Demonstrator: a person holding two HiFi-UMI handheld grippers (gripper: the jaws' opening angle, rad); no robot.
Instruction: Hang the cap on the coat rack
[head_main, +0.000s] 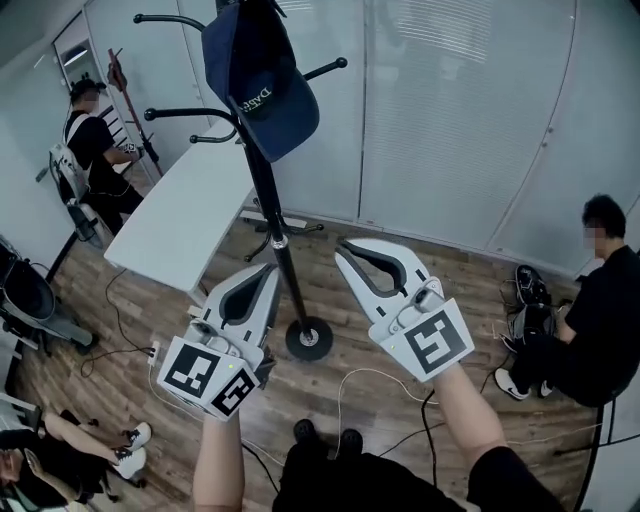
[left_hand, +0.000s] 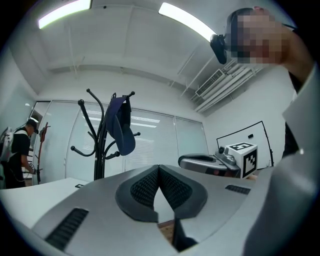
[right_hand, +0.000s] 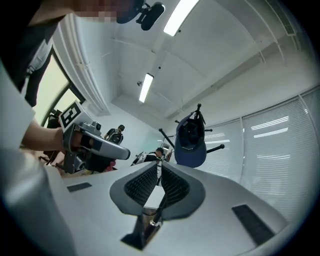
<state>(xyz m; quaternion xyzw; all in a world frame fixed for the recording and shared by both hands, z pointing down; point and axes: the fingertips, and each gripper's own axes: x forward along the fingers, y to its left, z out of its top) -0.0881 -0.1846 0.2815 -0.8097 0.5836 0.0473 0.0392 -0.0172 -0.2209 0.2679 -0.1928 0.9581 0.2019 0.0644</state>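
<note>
Wood-plank floor (head_main: 455, 285) and pale frosted glass walls (head_main: 450, 110) surround me, with a long white table (head_main: 185, 215) off to my left. The navy blue fabric cap (head_main: 258, 85) hangs on the top of the black metal coat rack (head_main: 268, 190), brim pointing down, straight ahead of me. My left gripper (head_main: 268, 272) is clenched with nothing between its ribbed pads, low beside the rack's pole. My right gripper (head_main: 345, 252) is also closed and empty, on the pole's other side. Neither touches the cap.
</note>
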